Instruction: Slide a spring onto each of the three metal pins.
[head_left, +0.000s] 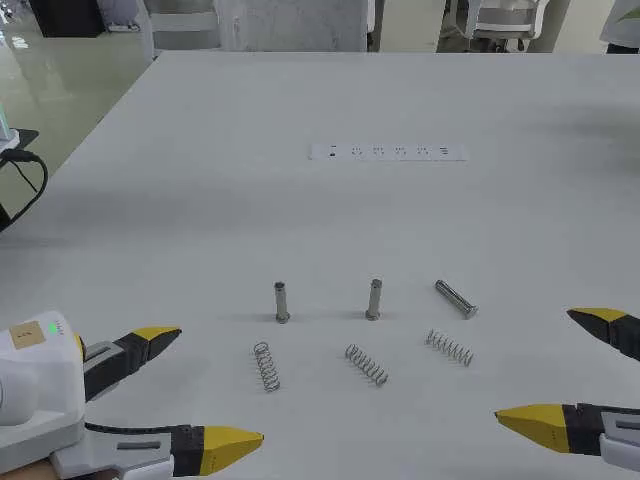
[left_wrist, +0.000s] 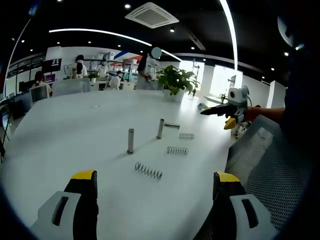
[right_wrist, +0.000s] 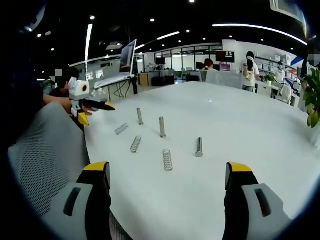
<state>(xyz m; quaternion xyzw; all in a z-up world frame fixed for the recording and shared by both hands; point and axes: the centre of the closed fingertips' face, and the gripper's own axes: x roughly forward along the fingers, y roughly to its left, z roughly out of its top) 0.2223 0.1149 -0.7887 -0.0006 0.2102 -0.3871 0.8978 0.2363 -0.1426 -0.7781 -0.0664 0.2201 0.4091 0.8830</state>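
Head view first. My left hand-held gripper (head_left: 203, 387) sits at the bottom left with its jaws spread wide and nothing between them. My right hand-held gripper (head_left: 540, 364) is at the bottom right, same deal: wide and holding nothing. Between them, on the white surface (head_left: 200, 180), the parts lie in two rows. The far row is the pins. The left pin (head_left: 281, 302) and middle pin (head_left: 374, 299) stand upright on their heads, and the right pin (head_left: 455, 298) lies on its side. The near row is the left spring (head_left: 266, 366), middle spring (head_left: 366, 364) and right spring (head_left: 449, 347), each lying loose just in front of its pin. None of them is on a pin yet. Further back there's a power strip (head_left: 388, 152) set into the surface.

In the left gripper view my yellow-tipped jaws stand far apart at the bottom. The left spring (left_wrist: 148, 171) is the closest thing, with the left pin (left_wrist: 130, 141) upright behind it. The middle pin (left_wrist: 160, 128) and the lying right pin (left_wrist: 172, 125) are further off. The right hand-held gripper (left_wrist: 220, 111) pokes in from the right.

In the right gripper view the jaws are wide again. The right spring (right_wrist: 167, 160) lies nearest, and the right pin (right_wrist: 199, 147) is just beside it. The other two pins stand beyond, and the left hand-held gripper (right_wrist: 95, 105) comes in from the left.
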